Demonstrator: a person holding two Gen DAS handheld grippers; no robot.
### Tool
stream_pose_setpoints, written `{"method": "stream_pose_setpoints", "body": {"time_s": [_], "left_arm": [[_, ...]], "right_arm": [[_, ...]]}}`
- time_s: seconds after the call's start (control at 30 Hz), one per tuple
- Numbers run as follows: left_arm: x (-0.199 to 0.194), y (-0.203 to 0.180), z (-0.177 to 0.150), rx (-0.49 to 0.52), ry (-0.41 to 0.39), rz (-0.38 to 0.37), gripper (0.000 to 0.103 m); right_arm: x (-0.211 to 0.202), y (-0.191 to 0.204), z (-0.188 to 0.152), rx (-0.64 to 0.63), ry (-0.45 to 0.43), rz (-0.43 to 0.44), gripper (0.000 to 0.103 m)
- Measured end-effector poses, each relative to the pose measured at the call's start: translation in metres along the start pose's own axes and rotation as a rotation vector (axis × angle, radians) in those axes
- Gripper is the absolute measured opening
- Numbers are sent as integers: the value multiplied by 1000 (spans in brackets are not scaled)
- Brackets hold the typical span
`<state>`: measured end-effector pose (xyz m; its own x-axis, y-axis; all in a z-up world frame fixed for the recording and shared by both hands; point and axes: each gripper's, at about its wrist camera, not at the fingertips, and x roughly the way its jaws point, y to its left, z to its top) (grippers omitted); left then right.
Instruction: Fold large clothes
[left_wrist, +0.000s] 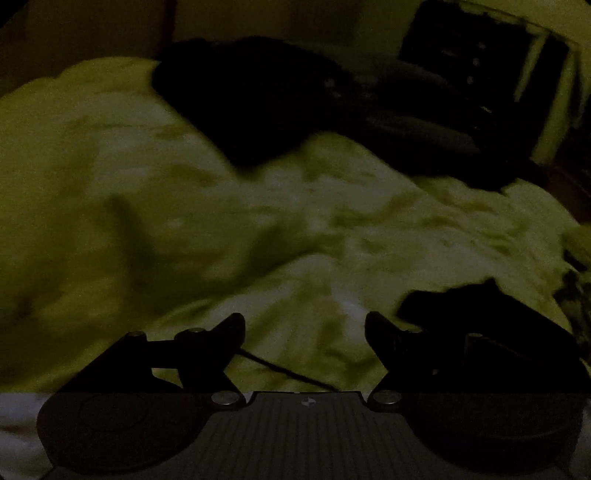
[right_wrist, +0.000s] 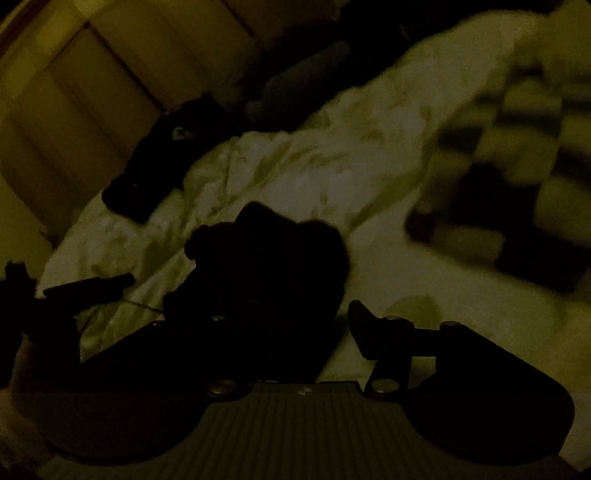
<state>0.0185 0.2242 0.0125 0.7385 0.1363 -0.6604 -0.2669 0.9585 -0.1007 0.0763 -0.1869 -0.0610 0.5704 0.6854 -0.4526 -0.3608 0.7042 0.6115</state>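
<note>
Very dark, grainy, yellow-green cast. Left gripper (left_wrist: 304, 325) spread wide, empty, over crumpled pale sheet (left_wrist: 184, 206), soft and creased. Thin dark cord (left_wrist: 273, 365) on sheet between fingers. Black garment (left_wrist: 258, 103) bunched far ahead, matte, edges blurred; darker folded stack (left_wrist: 424, 122) beside it, details unreadable. Small black cloth lump (left_wrist: 461, 299) just right of right finger. Right gripper (right_wrist: 295, 321) part-open; dark cloth (right_wrist: 266, 258) heaped at left finger, which is lost in it; grip cannot be told. Right finger (right_wrist: 364, 332) clear over sheet. Striped fabric (right_wrist: 517, 166) ahead right, blurred. Other gripper (right_wrist: 88, 286) at left edge, cut off.
</note>
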Motion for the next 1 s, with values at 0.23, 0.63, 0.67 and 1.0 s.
{"method": "stream_pose_setpoints", "body": {"time_s": [0.23,0.63,0.67,1.0], "left_arm": [[-20,41,-1,-20,-44,127,103],[-24,-10,-4,183,-38,-83,103],[-22,-18,-9,216,-16,-99,103],[-21,-109,-32,592,75,-80,103]], "right_arm": [[-14,78,-4,-219,-61,83,7],[105,189,-81,-370,379,249,29],[105,184,-81,-353,384,220,31],[6,180,-14,-497,159,-157,102]]}}
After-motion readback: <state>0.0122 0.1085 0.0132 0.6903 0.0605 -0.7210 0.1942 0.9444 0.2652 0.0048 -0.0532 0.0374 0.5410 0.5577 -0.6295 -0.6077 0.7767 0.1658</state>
